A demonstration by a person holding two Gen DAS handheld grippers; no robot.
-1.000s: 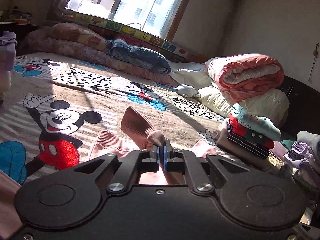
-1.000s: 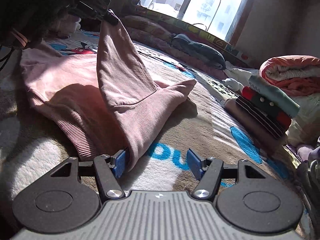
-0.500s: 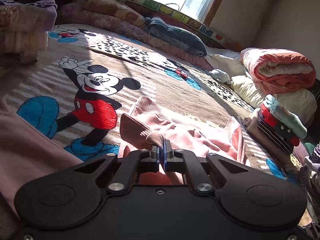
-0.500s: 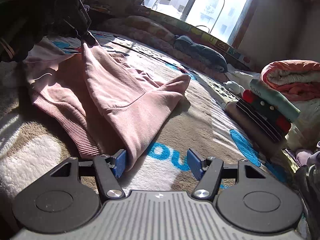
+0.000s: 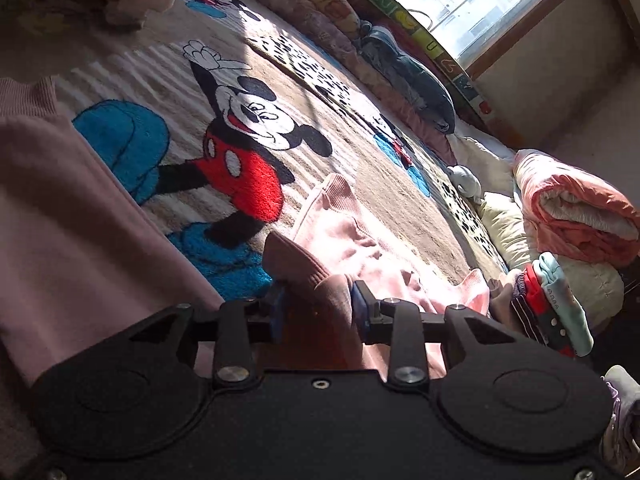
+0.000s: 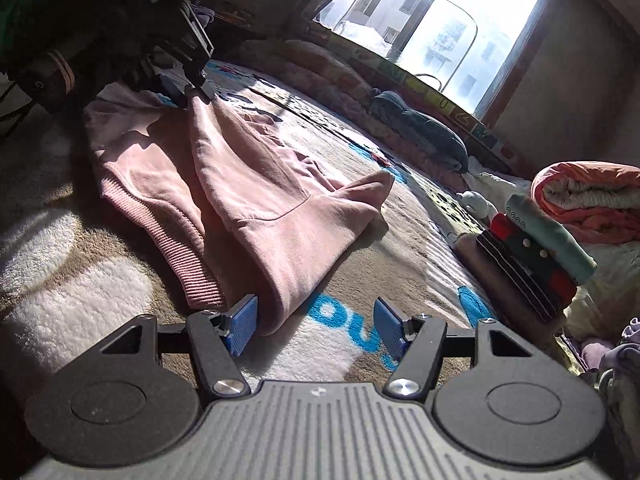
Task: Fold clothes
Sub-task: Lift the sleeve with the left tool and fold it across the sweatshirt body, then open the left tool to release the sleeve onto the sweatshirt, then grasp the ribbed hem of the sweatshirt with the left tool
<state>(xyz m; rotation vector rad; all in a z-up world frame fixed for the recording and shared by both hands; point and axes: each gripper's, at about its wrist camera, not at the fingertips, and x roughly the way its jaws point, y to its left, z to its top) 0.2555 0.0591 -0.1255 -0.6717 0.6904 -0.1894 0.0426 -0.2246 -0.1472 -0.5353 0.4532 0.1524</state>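
Observation:
A pink sweatshirt (image 6: 260, 200) lies on the Mickey Mouse blanket (image 5: 248, 152), one sleeve folded across its body. In the left wrist view my left gripper (image 5: 320, 312) is open low over the garment, and the sleeve's ribbed cuff (image 5: 312, 280) rests loosely between the spread pads. The right wrist view shows that gripper (image 6: 192, 92) at the far end of the sleeve, held by a dark-sleeved hand (image 6: 80, 48). My right gripper (image 6: 316, 328) is open just above the blanket. The sweatshirt's near folded edge lies beside its left pad (image 6: 242, 324), not pinched.
A stack of folded clothes (image 6: 532, 264) stands to the right on the bed, with a rolled orange quilt (image 6: 592, 196) behind it. Pillows and a dark blue bundle (image 6: 420, 132) line the window side. Purple garments (image 5: 620, 420) lie at the far right edge.
My left gripper carried the cuff down onto the sweatshirt's body and opened, so the sleeve now lies flat instead of hanging raised. The right gripper stayed open in place.

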